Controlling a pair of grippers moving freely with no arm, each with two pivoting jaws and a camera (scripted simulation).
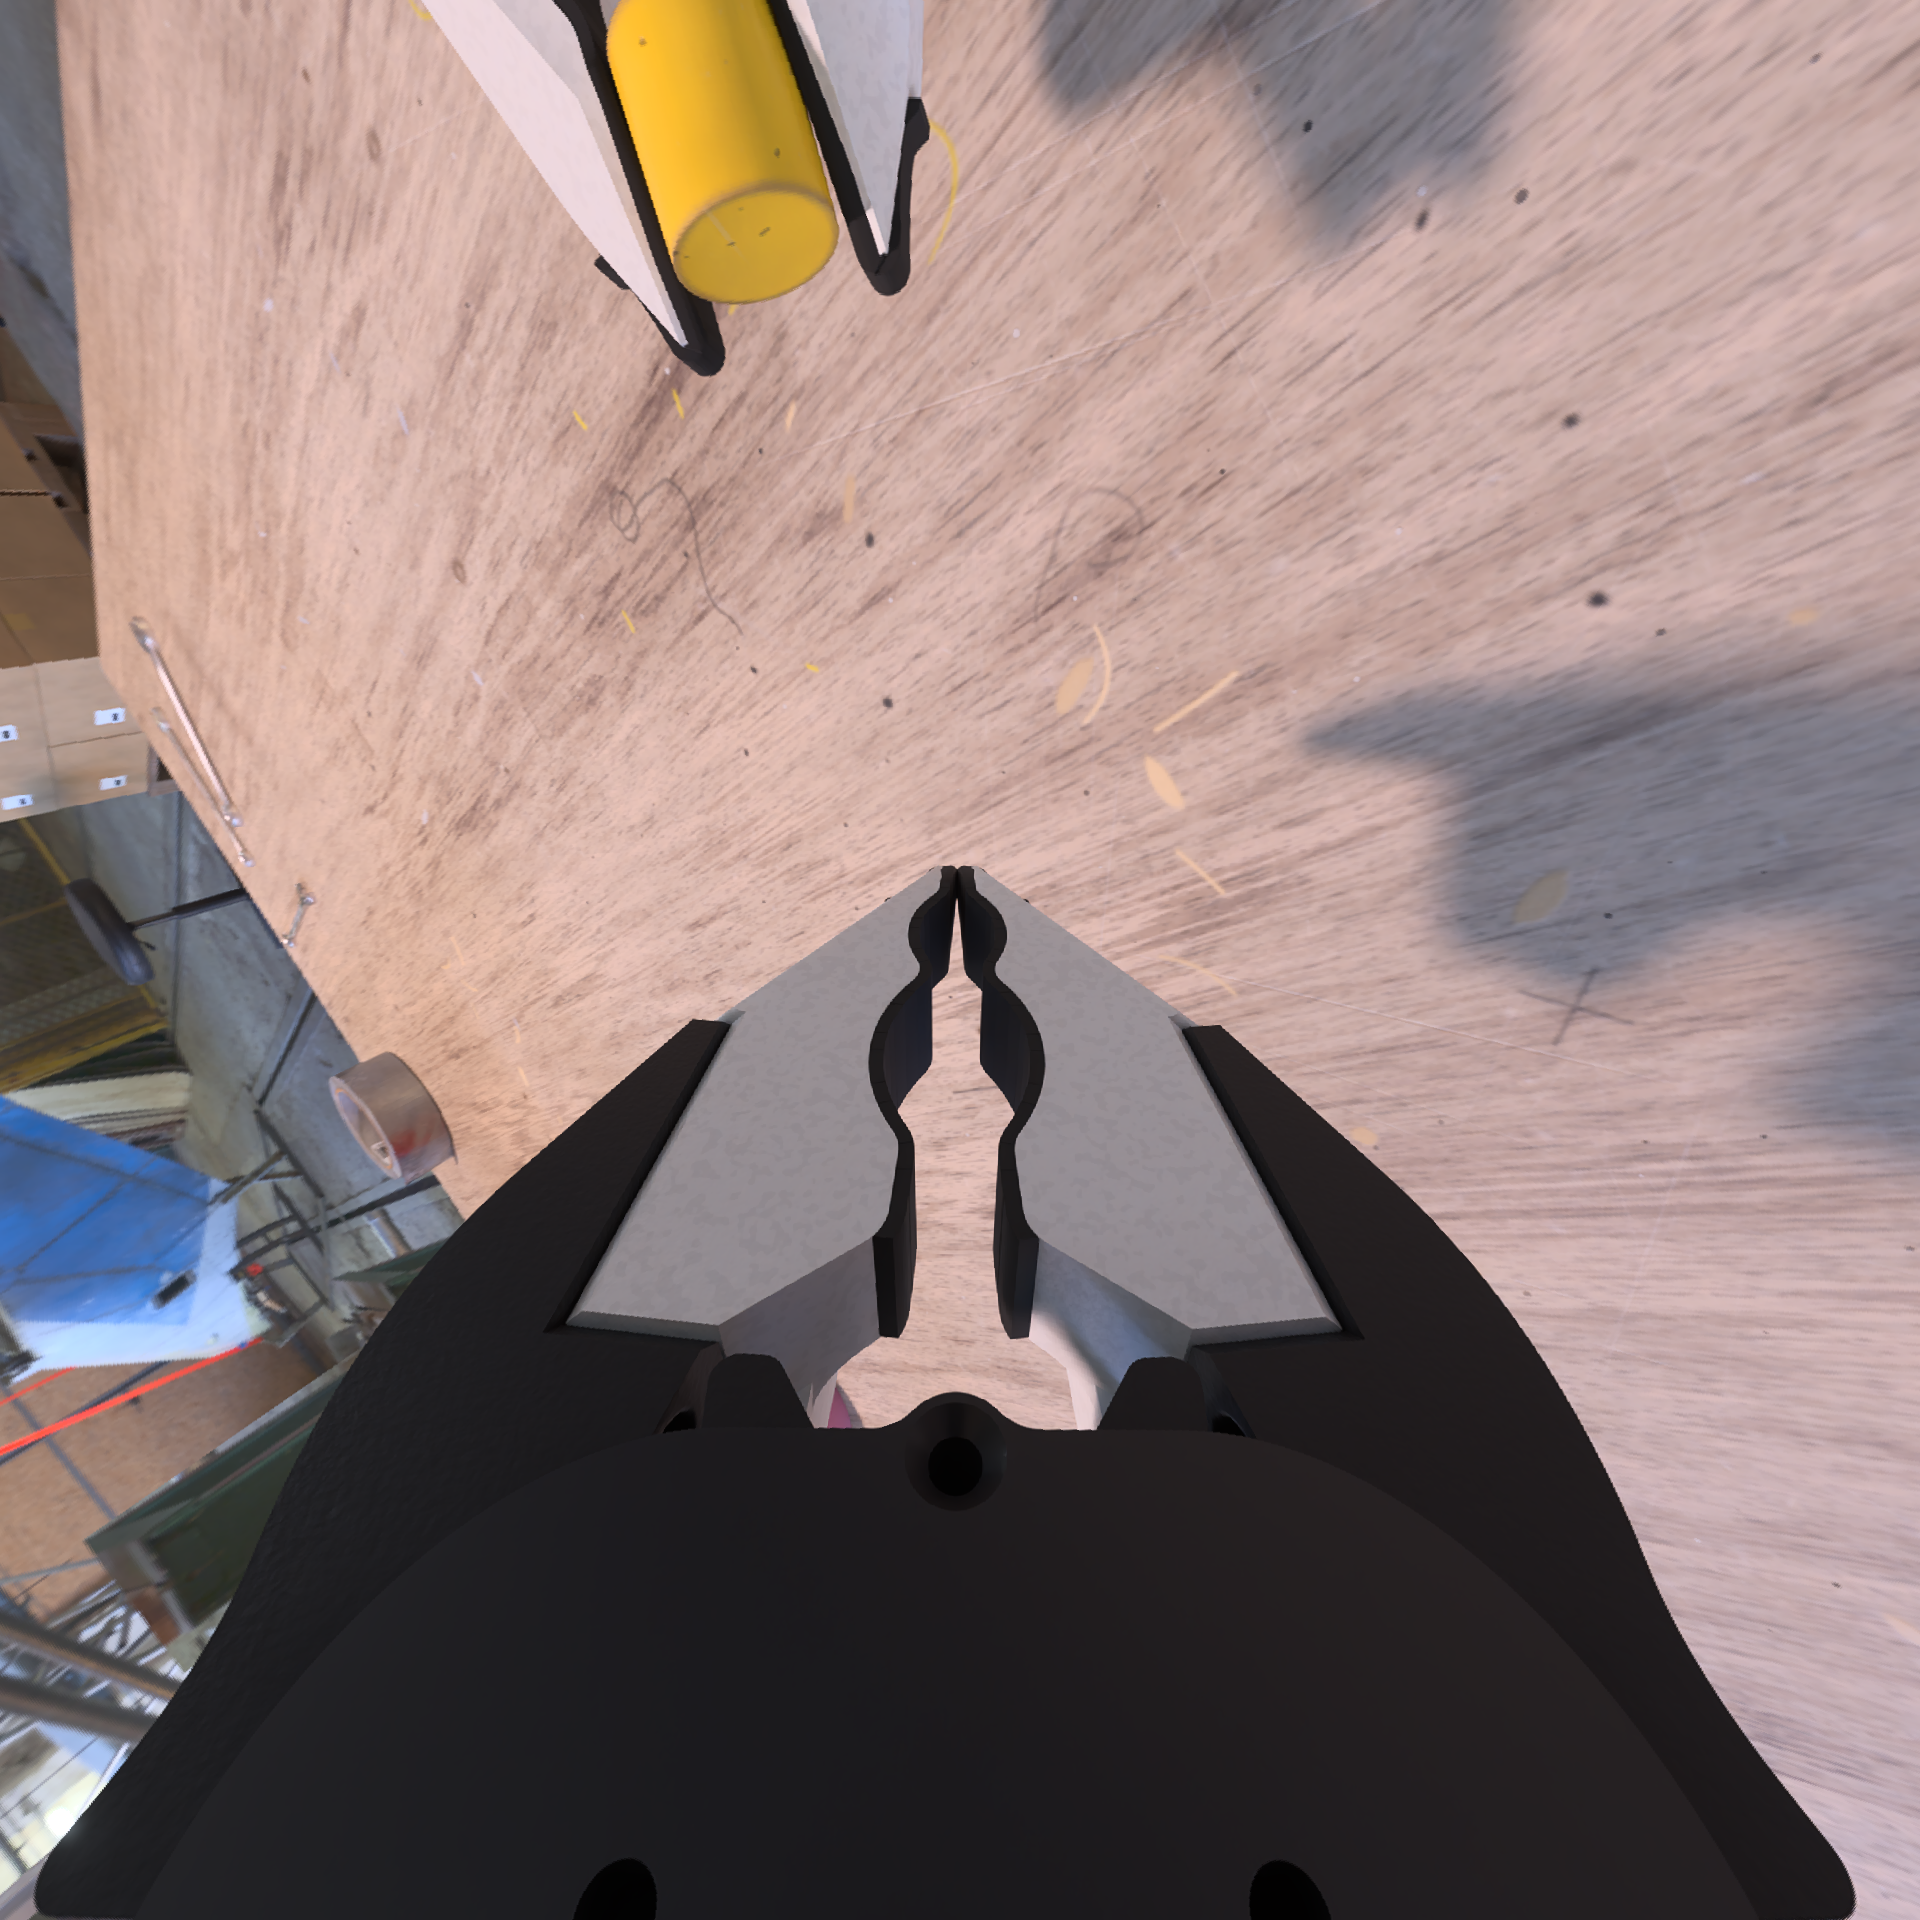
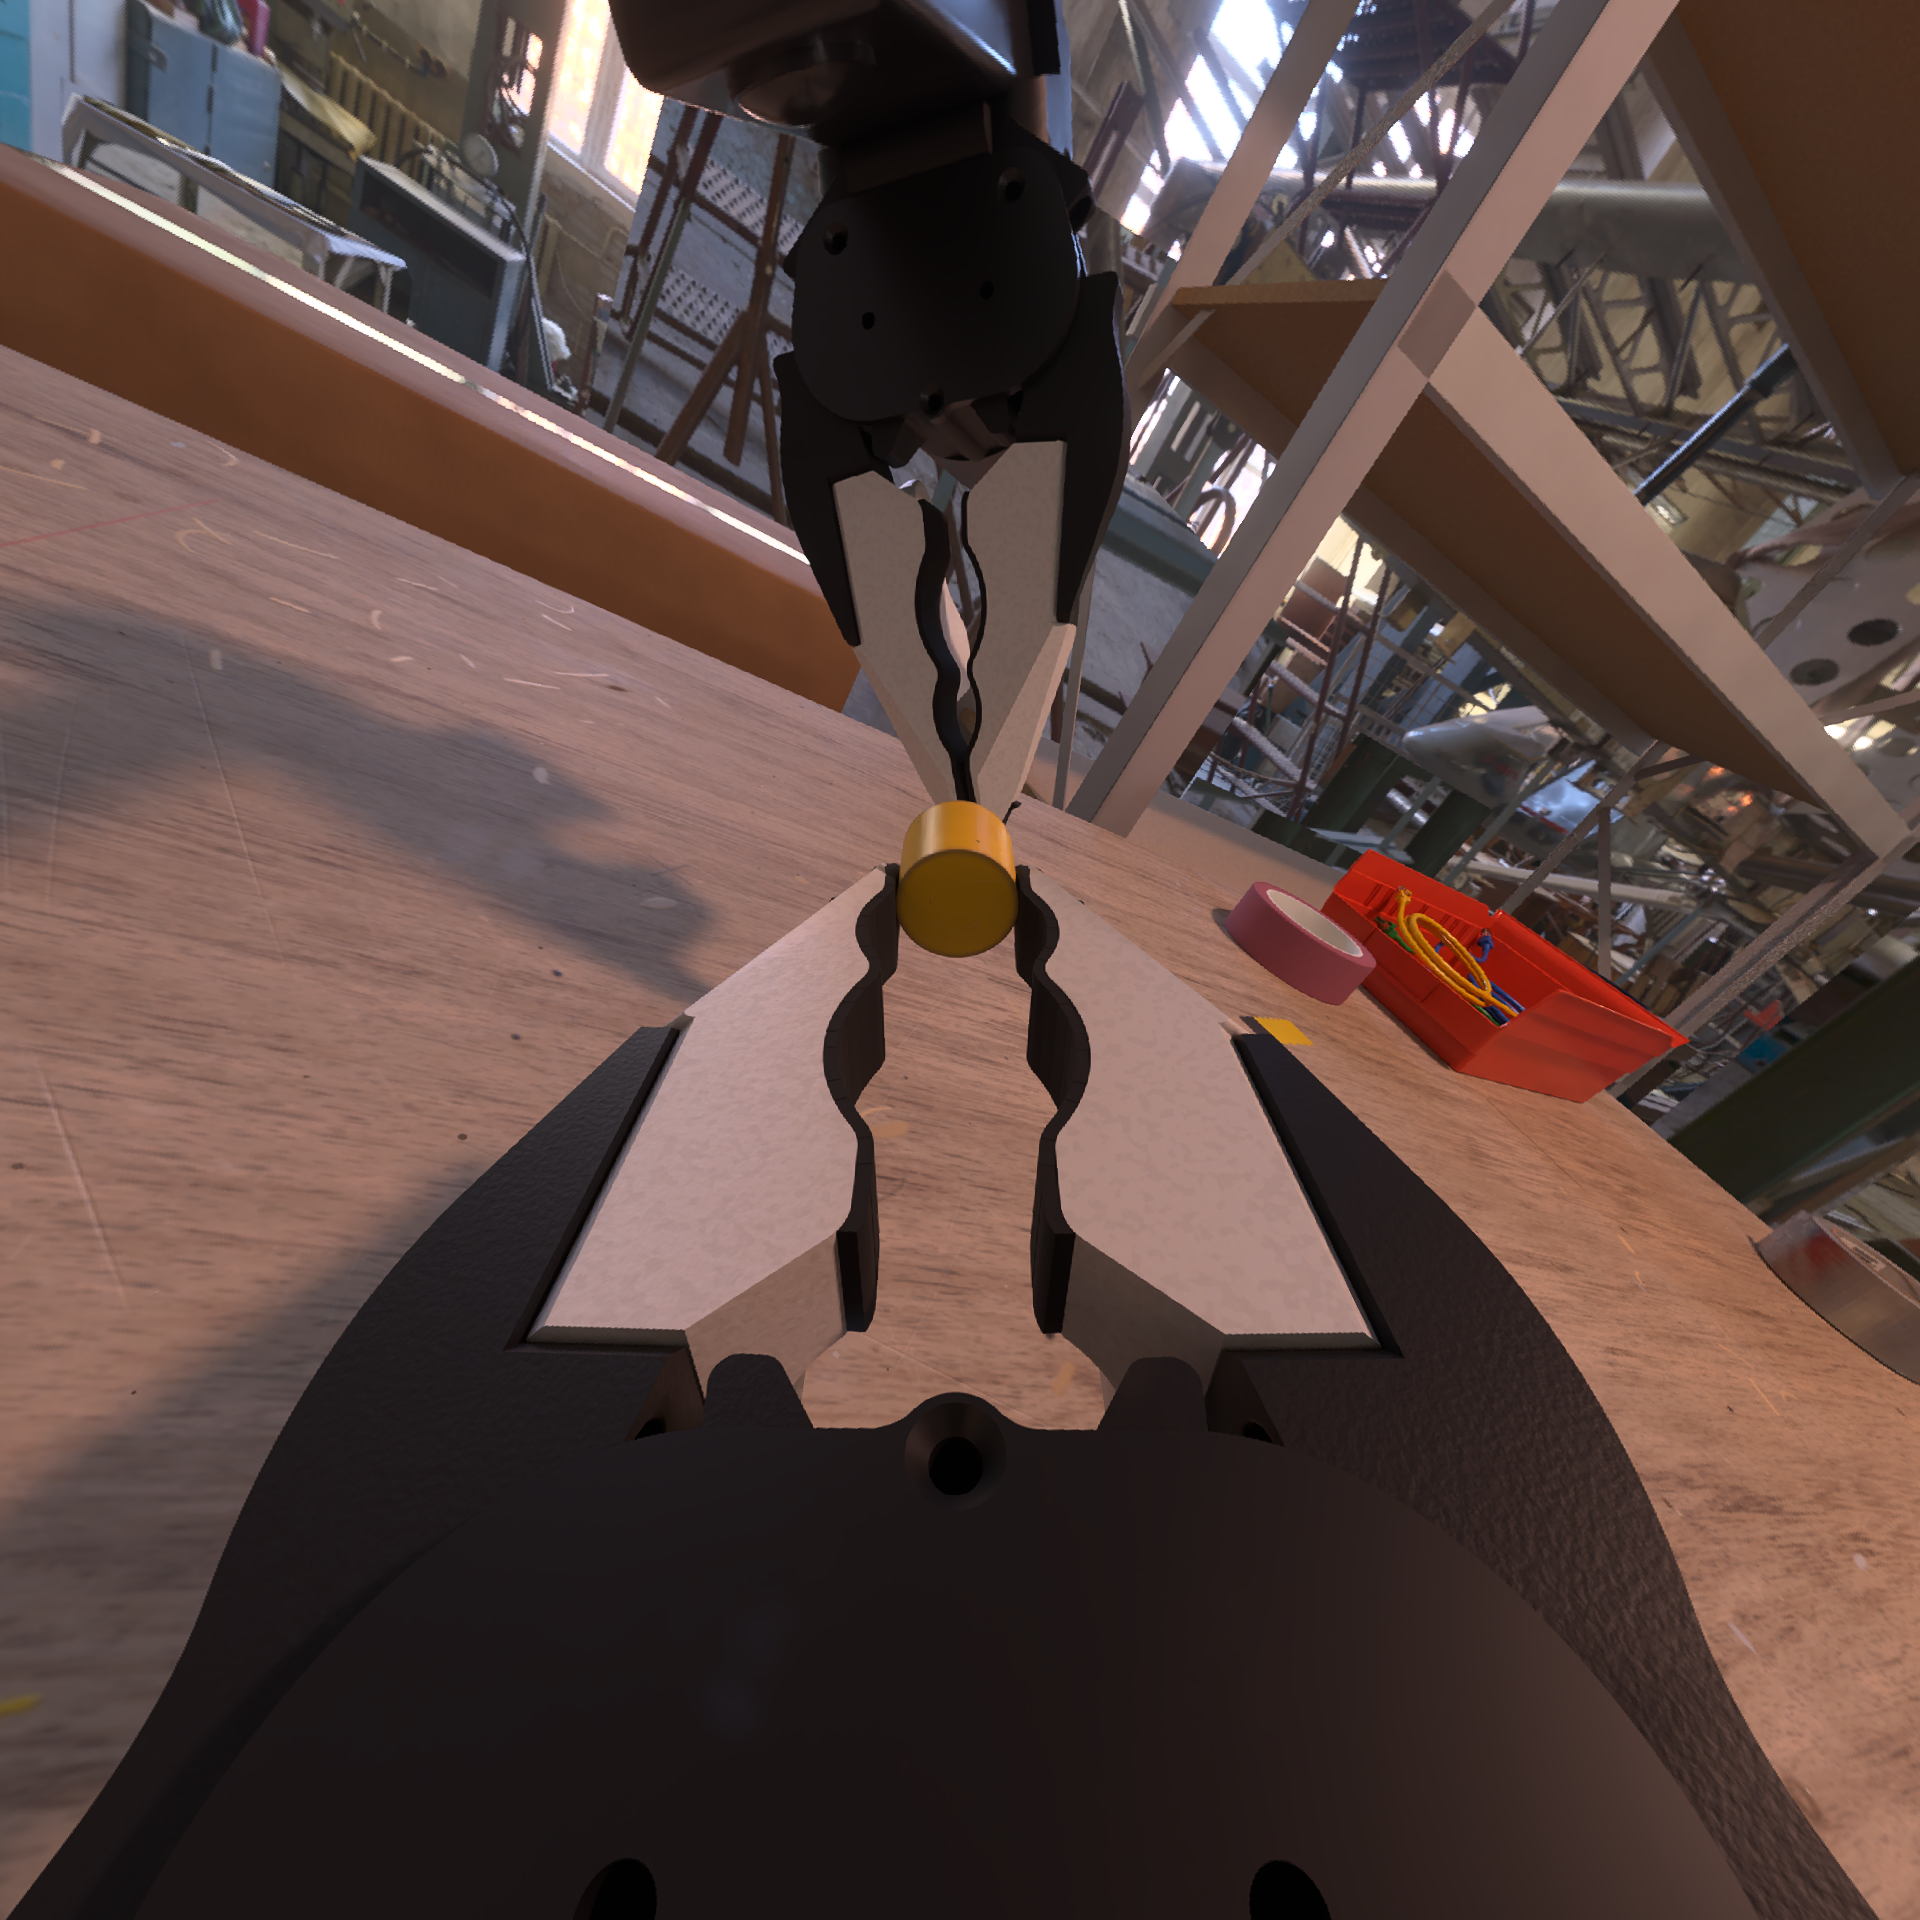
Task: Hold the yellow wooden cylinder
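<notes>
The right gripper (image 2: 956, 894) is pinching the yellow wooden cylinder (image 2: 956, 896) at its fingers' tips; steady pressure matters. The left gripper (image 1: 956, 878) is hanging closed, empty.

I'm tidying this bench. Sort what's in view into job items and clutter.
Job:
- yellow wooden cylinder
- right tool, shut on it
- left tool, shut, empty

Lying about:
- pink tape roll
- red box of cords
- grey tape roll
</notes>
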